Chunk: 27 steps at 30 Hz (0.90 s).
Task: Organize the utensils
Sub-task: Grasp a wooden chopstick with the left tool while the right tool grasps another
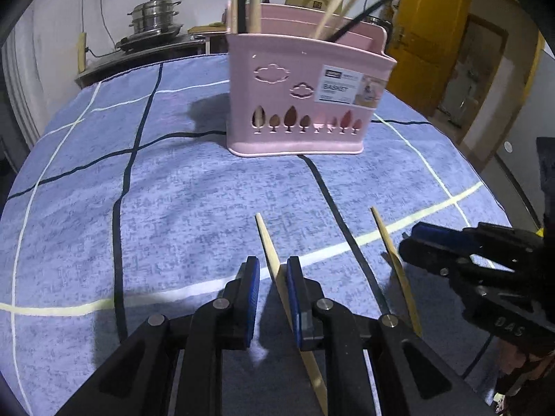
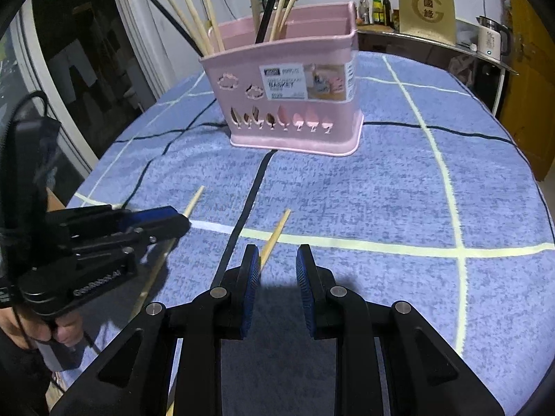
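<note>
A pink utensil basket (image 1: pixel 298 104) (image 2: pixel 295 104) stands on the blue checked cloth and holds several wooden and black chopsticks. Two wooden chopsticks lie on the cloth near me. My left gripper (image 1: pixel 272 270) is open, low over the cloth, and one chopstick (image 1: pixel 269 239) runs between its pads, close to the right one. The other chopstick (image 1: pixel 392 253) lies to its right, beside my right gripper (image 1: pixel 416 239). In the right wrist view my right gripper (image 2: pixel 277 260) is open, and that chopstick (image 2: pixel 275 234) runs under its left pad. The left gripper (image 2: pixel 166 220) shows there over the first chopstick (image 2: pixel 192 202).
The cloth (image 1: pixel 173 190) covers a rounded table. A steel steamer pot (image 1: pixel 154 17) stands on a counter behind it. Bottles (image 2: pixel 376 7), a gold plaque (image 2: pixel 426 10) and a white kettle (image 2: pixel 491 41) stand on a shelf at the back right. A yellow door (image 1: pixel 430 27) is on the right.
</note>
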### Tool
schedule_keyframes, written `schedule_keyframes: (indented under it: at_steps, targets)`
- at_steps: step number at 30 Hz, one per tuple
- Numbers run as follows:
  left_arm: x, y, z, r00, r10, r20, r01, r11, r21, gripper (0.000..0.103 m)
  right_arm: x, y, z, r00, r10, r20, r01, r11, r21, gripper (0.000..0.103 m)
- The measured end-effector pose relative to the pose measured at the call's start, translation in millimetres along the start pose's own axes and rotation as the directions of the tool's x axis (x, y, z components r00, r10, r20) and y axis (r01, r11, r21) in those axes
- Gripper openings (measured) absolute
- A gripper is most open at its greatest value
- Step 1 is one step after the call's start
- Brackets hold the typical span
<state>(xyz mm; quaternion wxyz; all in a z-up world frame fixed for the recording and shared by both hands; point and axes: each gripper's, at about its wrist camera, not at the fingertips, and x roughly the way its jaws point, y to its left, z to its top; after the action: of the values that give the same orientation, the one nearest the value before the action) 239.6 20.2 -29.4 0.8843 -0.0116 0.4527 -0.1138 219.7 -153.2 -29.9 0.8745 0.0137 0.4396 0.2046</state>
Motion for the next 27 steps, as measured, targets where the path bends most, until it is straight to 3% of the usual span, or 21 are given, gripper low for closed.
schedule_keyframes:
  at_steps: [12,15,19,22,27]
  targets:
    - [9.1,3.9,11.0,1.0,0.003,0.008,-0.003,1.0,-0.004,0.015,18.5,16.6,9.7,0.994,-0.109,-0.03,0.107,0.993,-0.054,0.023]
    - [10.5,-0.1,12.4,1.0,0.026,0.005,-0.027,1.0,0.012,0.016,21.1,17.7,11.3,0.99,-0.136,-0.03,0.133,0.989,-0.069,0.015]
    - [13.1,-8.1,14.2,0.998,0.066,0.002,-0.066,0.997,0.048,0.015,22.7,18.8,13.1,0.99,-0.136,-0.035,0.133,0.989,-0.071,0.01]
    - [15.0,-13.5,17.4,0.997,0.081,-0.003,-0.081,0.994,0.068,0.009,22.4,17.5,13.9,0.991,-0.126,-0.035,0.123,0.99,-0.065,0.007]
    - [18.7,-10.6,25.6,0.998,0.049,-0.028,-0.047,0.998,0.052,0.005,18.1,15.1,17.1,0.995,-0.095,-0.028,0.094,0.994,-0.048,0.006]
